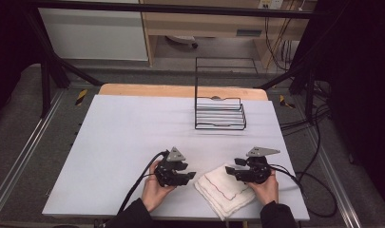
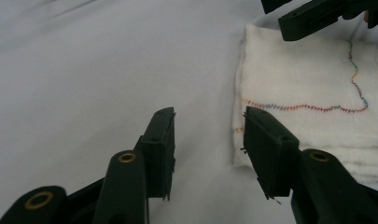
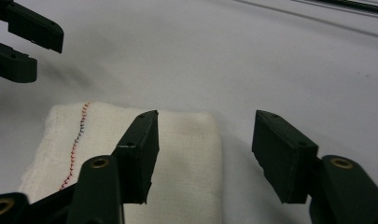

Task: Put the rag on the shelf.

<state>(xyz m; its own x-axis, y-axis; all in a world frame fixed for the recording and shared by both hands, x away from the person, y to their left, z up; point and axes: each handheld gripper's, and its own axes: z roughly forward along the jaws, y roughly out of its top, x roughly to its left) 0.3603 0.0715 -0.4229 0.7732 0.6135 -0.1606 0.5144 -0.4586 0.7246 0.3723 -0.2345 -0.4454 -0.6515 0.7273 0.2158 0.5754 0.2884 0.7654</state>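
While a folded white cloth (image 1: pixel 226 190) lies on the grey table (image 1: pixel 123 137), both grippers flank it. Left gripper (image 1: pixel 189 176) gapes apart, empty. Right gripper (image 1: pixel 231 171) likewise spread, empty.

Dim room w/ dark edges; soft shadows; close-ups slightly blurry.

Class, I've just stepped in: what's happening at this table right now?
A person holds a pair of tongs in each hand over a white-covered table. The left tongs and the right tongs are both open, one at each side of a folded white cloth with coloured stitching. Neither grips it yet. A black wire rack stands farther back.
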